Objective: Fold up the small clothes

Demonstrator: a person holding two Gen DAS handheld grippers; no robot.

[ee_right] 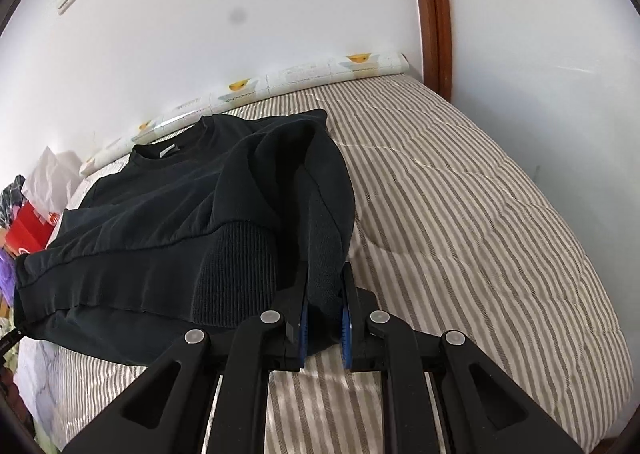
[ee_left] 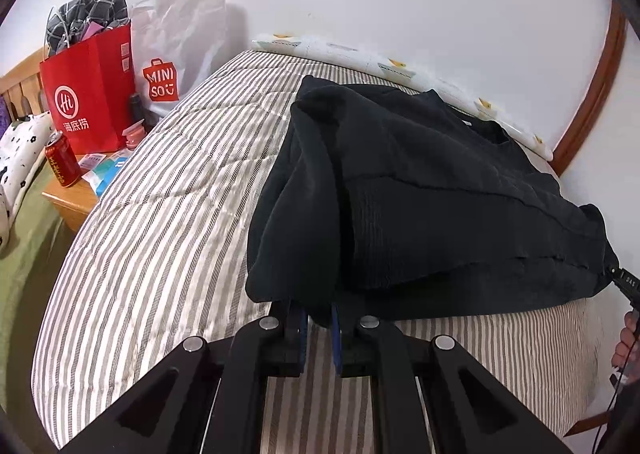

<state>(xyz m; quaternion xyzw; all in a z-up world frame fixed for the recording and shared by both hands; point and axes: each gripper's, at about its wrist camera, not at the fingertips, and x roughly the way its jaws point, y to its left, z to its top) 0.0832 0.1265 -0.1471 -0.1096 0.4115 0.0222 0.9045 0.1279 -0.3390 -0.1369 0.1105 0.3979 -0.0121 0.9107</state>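
Off the bed's [ee_left: 160, 214] left edge, a wooden nightstand [ee_left: 68, 202] carries a red paper bag [ee_left: 90, 94], a white Miniso bag [ee_left: 176, 46] and a red can [ee_left: 62, 166].

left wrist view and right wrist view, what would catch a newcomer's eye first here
The black sweatshirt dominates, spread across the striped bed cover, its near hem corners pinched by the left gripper and right gripper. Next, the bright red paper bag on the bedside table at far left, a red can in front of it.
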